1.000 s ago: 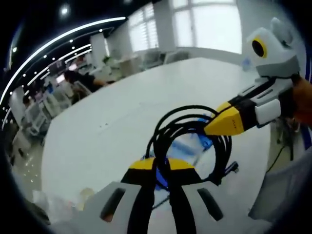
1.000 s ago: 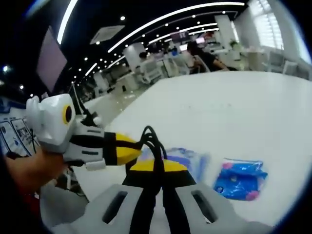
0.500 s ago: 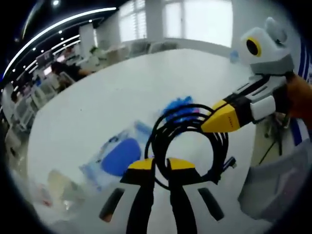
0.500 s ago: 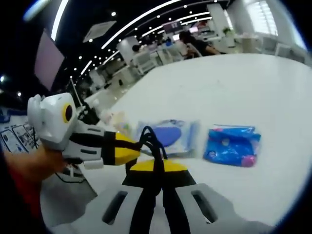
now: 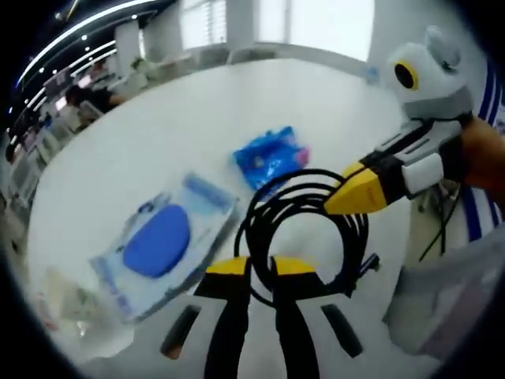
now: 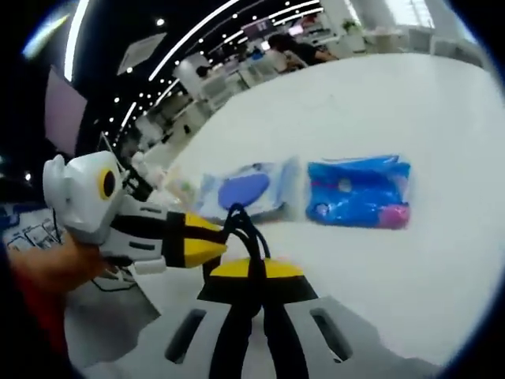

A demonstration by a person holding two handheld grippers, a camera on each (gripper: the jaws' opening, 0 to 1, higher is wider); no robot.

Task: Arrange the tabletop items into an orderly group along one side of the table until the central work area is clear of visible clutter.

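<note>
A white table [image 5: 197, 110] is seen beneath both grippers. On it are laid a clear packet with a blue oval inside [image 5: 162, 241] and, just beside it, a blue pouch [image 6: 359, 192]; no writing can be read. A coiled black cable [image 5: 304, 237] is pinched above the table by the left gripper [image 5: 260, 267] and the right gripper [image 6: 251, 270] alike.

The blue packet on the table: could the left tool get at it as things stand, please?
Probably not yet: the left tool is shut on the black cable coil, shared with the right tool. The blue packet lies unobstructed.
</note>
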